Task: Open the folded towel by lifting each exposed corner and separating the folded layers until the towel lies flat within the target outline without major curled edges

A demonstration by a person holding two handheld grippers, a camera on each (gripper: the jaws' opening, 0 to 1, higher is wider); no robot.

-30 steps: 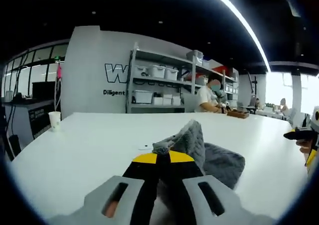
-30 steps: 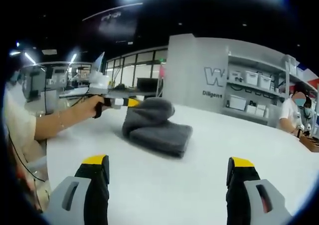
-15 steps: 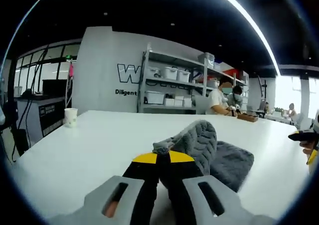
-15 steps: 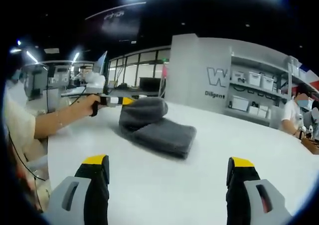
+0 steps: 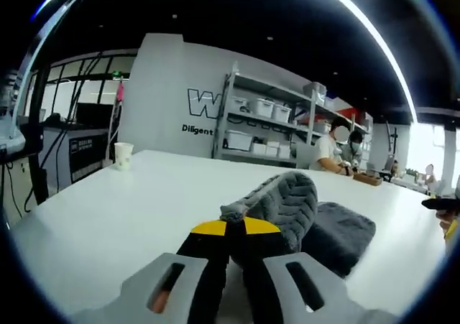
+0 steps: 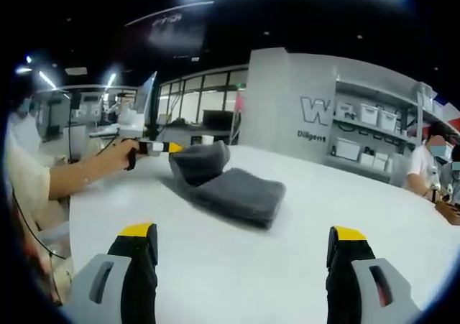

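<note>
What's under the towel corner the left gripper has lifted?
Under the raised corner, pinched by the left gripper, the rest of the grey towel lies folded on the white table. Its inner layers are covered by the top layer.

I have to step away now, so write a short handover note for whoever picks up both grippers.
Left gripper: shut on a corner of the grey towel, top layer lifted and peeling back.
Right gripper: open, holding nothing, hovering over the white table short of the towel.
Done: first corner lifted. The lower layers lie folded on the table.
Left: finish peeling this layer, lift the remaining corners, flatten the towel. I cannot see a target outline.
</note>
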